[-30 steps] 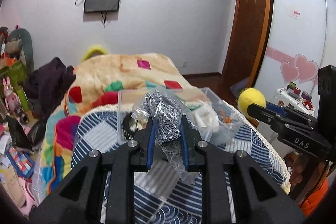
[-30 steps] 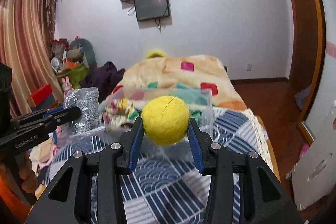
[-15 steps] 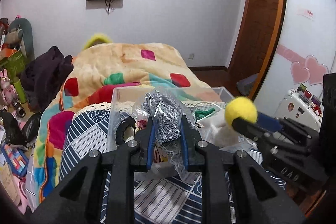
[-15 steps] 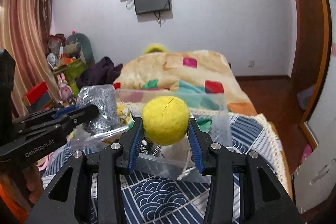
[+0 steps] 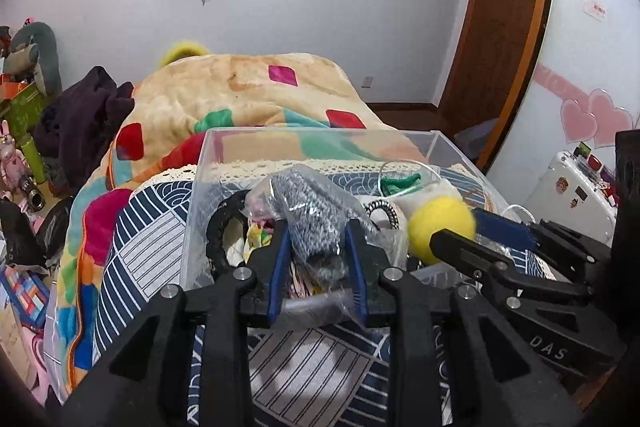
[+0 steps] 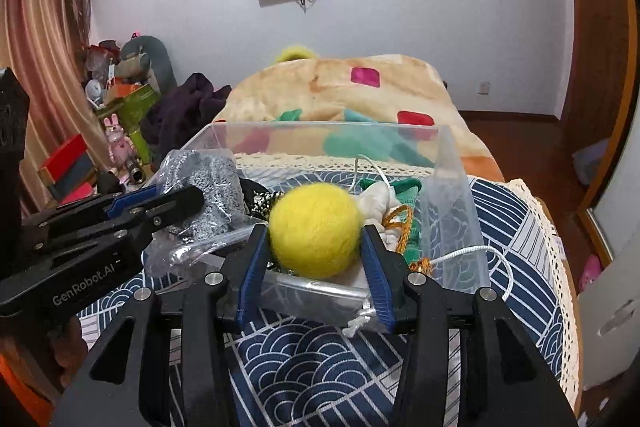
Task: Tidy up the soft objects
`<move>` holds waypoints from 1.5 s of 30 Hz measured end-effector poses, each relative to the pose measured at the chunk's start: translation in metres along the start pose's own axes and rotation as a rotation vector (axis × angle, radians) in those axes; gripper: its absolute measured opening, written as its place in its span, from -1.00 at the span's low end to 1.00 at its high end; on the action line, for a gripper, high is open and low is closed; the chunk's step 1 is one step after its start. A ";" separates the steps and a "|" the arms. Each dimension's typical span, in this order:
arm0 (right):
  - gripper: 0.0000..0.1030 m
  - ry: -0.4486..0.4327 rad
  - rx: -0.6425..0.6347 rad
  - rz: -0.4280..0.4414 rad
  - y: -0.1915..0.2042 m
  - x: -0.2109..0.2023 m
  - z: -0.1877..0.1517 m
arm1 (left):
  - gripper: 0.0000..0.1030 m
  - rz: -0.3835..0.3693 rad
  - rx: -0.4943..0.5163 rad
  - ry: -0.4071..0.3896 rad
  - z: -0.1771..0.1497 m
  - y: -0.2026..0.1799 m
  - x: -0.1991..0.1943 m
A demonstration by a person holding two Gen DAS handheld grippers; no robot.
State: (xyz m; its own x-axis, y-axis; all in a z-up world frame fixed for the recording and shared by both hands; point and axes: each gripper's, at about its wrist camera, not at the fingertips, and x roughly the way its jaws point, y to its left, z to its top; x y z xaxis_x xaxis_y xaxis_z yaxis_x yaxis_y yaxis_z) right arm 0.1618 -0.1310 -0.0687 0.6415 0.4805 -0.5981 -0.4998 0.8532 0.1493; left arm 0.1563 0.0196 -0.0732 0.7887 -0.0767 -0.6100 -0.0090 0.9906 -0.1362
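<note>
Left wrist view shows the biggest change: the clear plastic bin (image 5: 320, 143) on the bed (image 5: 152, 239), which a second ago sat well ahead of us, now fills the middle of the frame, with both loads carried up over its near rim. We have closed in on it from the near side, and the patterned quilt (image 5: 240, 95) beyond it has slid up and back accordingly.

Our left tongs (image 5: 316, 251) stay clenched on the bagged grey knit bundle (image 5: 316, 215), which now hangs above the bin's left half rather than short of it. Our right tongs (image 6: 316, 251) remain clamped on the yellow felt ball (image 6: 314, 229); half a second ago it hovered above the bin's near wall, and now it sits lower, over the white cord (image 6: 372, 167) and green cloth (image 6: 400, 187) already lying inside.

We judge that carrying is nearly done and release is the step ahead. Both soft things look to be over the opening, so letting go should drop them in. The crinkled bag may snag on the near rim, since part of its plastic trails below the tongs.
</note>
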 end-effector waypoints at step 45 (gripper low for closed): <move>1.00 -0.468 -0.045 -0.043 0.025 -0.159 0.017 | 0.95 0.013 0.089 -0.444 -0.004 -0.035 -0.204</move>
State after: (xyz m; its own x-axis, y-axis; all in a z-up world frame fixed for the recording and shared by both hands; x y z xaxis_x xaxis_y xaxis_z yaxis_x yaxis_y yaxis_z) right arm 0.0569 -0.1826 0.0434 0.8506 0.4934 -0.1818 -0.4849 0.8697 0.0918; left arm -0.0071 0.0005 0.0530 0.9763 -0.0275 -0.2146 0.0168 0.9985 -0.0513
